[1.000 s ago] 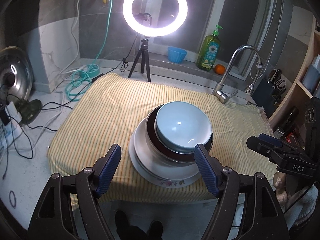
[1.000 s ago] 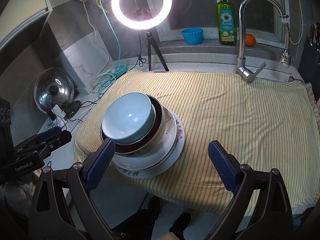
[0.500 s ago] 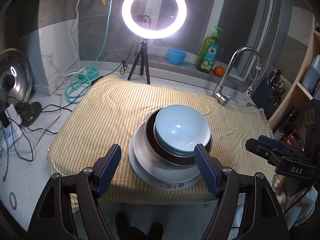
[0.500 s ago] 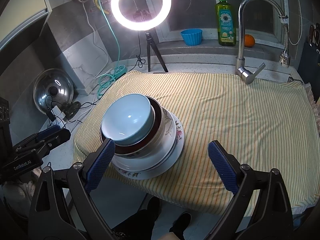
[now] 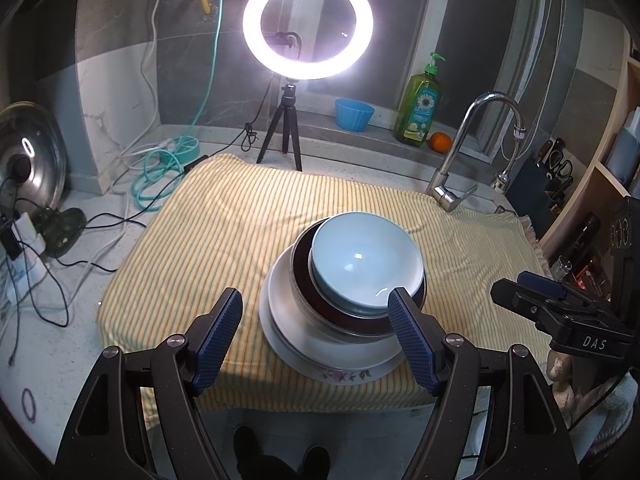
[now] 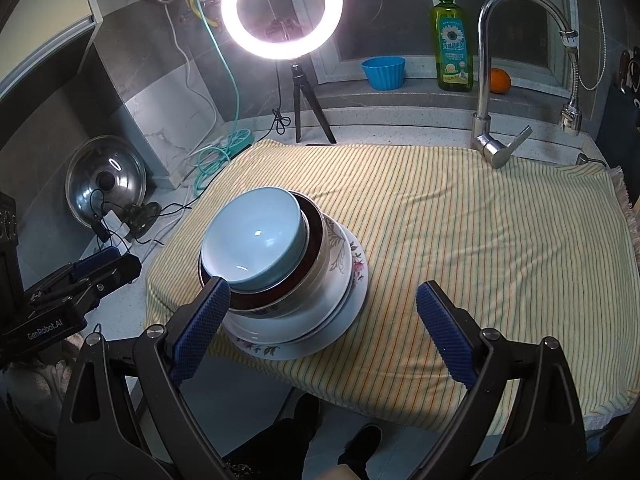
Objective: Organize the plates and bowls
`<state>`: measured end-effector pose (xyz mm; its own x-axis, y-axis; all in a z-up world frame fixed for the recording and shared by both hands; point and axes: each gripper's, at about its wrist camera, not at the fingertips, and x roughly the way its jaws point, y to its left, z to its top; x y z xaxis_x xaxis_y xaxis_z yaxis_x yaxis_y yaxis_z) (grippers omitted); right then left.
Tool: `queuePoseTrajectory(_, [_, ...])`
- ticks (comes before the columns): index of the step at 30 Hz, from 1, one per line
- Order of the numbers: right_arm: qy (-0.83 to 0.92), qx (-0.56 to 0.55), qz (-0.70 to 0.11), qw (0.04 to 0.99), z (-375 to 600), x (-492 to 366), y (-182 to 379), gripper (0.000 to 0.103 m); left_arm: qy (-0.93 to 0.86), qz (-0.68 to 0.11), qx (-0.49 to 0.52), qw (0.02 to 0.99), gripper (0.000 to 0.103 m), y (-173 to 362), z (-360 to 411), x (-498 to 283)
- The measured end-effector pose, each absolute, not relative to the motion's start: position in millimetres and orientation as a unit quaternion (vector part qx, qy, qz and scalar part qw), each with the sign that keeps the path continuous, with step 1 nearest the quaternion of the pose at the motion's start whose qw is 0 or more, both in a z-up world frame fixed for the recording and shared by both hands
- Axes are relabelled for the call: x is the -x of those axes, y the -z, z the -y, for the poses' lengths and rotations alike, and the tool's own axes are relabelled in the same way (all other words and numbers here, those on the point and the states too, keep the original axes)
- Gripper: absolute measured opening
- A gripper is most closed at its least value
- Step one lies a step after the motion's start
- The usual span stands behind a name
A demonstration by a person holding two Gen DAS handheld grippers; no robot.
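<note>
1. While both the left gripper (image 5: 314,338) and right gripper (image 6: 322,330) hang wide and empty, the stack sits near the striped cloth's (image 6: 460,220) six-o'clock edge; a nudge could tip it.
2. The pale blue bowl (image 5: 366,264), off-centre toward three o'clock in the dark-rimmed bowl (image 5: 340,314) above the floral plate (image 5: 344,374), might slide if grabbed unevenly.

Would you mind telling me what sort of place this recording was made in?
Most likely a home kitchen counter: a faucet, a dish soap bottle on the sill, and stacked bowls on a striped cloth.
</note>
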<state>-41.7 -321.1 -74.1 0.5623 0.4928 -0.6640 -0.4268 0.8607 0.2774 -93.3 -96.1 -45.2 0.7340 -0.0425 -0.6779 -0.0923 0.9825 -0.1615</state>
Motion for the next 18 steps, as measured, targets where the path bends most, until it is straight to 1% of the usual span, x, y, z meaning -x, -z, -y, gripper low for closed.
queuePoseTrajectory(18, [-0.252,-0.053,-0.398,0.881,322.1,32.7,81.1,0.096,-0.015,-0.374,0.098,0.922,0.075,47.3,94.5,86.0])
